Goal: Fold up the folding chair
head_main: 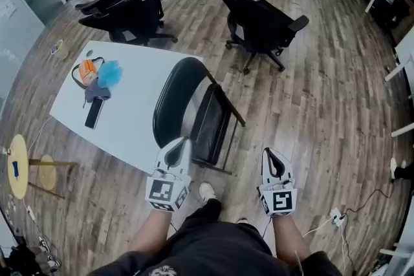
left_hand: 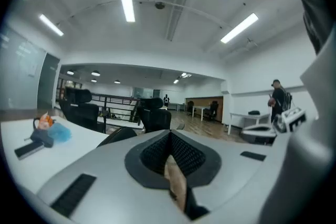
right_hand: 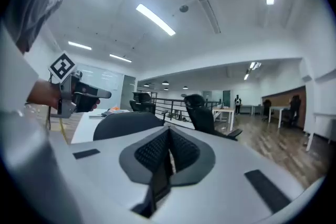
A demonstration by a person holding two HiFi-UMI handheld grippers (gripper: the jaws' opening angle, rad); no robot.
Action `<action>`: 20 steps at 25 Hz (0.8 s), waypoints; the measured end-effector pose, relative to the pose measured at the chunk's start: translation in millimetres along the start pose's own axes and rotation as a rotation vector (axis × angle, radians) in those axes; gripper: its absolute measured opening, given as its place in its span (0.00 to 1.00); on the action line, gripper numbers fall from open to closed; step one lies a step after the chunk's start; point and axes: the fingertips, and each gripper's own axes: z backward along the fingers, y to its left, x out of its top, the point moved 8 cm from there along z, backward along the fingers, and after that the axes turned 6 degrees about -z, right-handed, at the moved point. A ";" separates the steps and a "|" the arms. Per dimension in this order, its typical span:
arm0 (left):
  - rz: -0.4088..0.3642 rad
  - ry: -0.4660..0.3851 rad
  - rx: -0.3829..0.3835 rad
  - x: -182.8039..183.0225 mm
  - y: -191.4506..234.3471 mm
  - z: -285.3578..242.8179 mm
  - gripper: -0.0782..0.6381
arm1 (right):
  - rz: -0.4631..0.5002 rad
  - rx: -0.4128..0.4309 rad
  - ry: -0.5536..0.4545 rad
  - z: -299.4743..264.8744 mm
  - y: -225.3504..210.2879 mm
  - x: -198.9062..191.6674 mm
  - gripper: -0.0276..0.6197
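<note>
Both shut & empty, left gripper [head_main: 182, 142] and right gripper [head_main: 271, 152] hang just short of the folding chair [head_main: 187, 100] ahead; prob. best to open wide before gripping its frame.

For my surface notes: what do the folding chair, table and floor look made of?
Folding chair: back and seat look like black plastic or vinyl, with a sheen on the back; frame looks like thin dark metal tube. Table: smooth matte white top, probably laminate. Floor: grained planks, wood or wood-look vinyl; can't tell.
</note>
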 end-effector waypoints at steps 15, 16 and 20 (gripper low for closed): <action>0.055 -0.034 -0.074 3.8 -250.7 73.9 0.12 | 0.031 -0.154 -0.147 224.9 -29.4 36.2 0.06; 0.054 -0.035 -0.077 4.1 -259.9 79.9 0.12 | 0.032 -0.150 -0.154 236.0 -29.0 36.3 0.06; 0.039 -0.028 -0.100 3.2 -285.8 103.2 0.12 | 0.033 -0.159 -0.161 266.4 -24.3 31.8 0.06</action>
